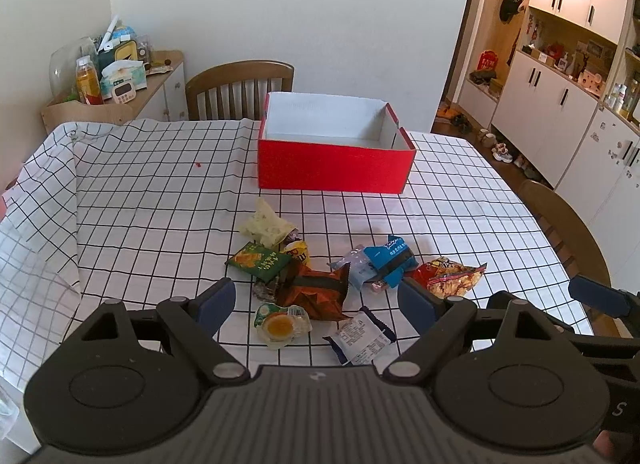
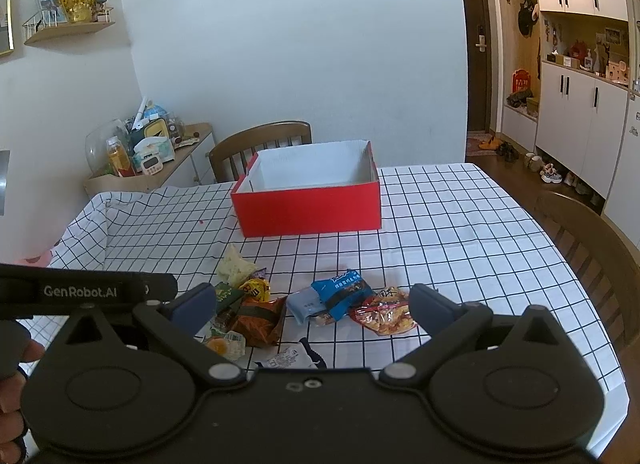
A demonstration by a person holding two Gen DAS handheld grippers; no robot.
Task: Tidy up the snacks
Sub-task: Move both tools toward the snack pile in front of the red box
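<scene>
A red cardboard box (image 1: 334, 161) (image 2: 308, 205) with a white inside stands open and empty at the far side of the checked table. In front of it lies a loose pile of snacks: a pale yellow pack (image 1: 266, 223), a green pack (image 1: 258, 260), an orange-brown pack (image 1: 316, 292), a blue pack (image 1: 384, 264) (image 2: 338, 296), a red chips bag (image 1: 450, 278) (image 2: 384, 314), a clear egg pack (image 1: 280, 324) and a white sachet (image 1: 360, 340). My left gripper (image 1: 320, 300) is open above the pile's near side. My right gripper (image 2: 312, 304) is open too, holding nothing.
A wooden chair (image 1: 240, 89) stands behind the table and another (image 1: 568, 223) at its right side. A side cabinet (image 1: 120, 95) with bottles and a tissue box sits at the back left. White cupboards (image 1: 560, 103) line the right wall. The tablecloth (image 1: 132, 199) is rumpled on the left.
</scene>
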